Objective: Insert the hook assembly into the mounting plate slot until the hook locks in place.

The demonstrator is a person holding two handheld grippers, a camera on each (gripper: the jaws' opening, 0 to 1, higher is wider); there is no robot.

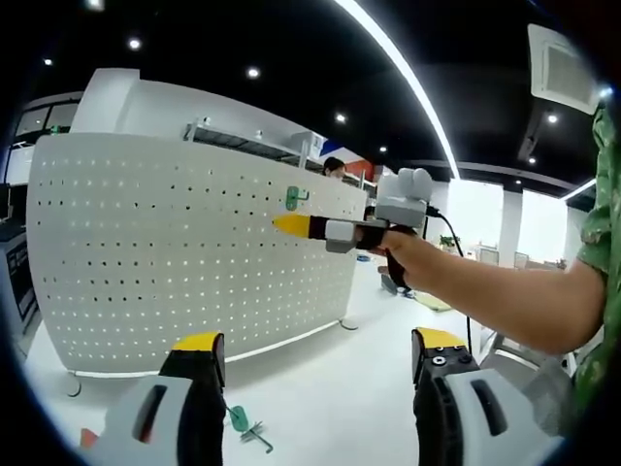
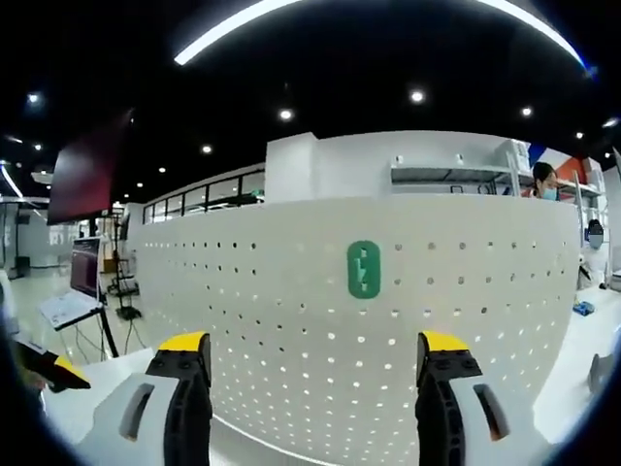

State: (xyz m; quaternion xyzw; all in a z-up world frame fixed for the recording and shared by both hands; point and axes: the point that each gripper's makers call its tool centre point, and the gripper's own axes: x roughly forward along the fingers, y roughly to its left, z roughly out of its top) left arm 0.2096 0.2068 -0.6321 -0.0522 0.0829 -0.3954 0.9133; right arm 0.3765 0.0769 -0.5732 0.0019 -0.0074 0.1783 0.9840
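Observation:
A green hook piece (image 2: 363, 269) sits flat on the white pegboard (image 2: 466, 320), straight ahead of my right gripper (image 2: 312, 342), whose jaws stand wide open with nothing between them. In the left gripper view the same green piece (image 1: 296, 197) is on the pegboard (image 1: 146, 252), and the right gripper (image 1: 291, 225), held by a person's hand, has its yellow tips just below it. My left gripper (image 1: 318, 342) is open and empty, well back from the board. A loose green hook part (image 1: 243, 424) lies on the white table (image 1: 330, 398) beside my left jaw.
The pegboard stands upright on small feet across the table. A person's forearm (image 1: 505, 296) reaches in from the right. The left gripper's yellow tip (image 2: 58, 372) shows at the left edge of the right gripper view. A monitor and stand (image 2: 82, 291) are at the far left.

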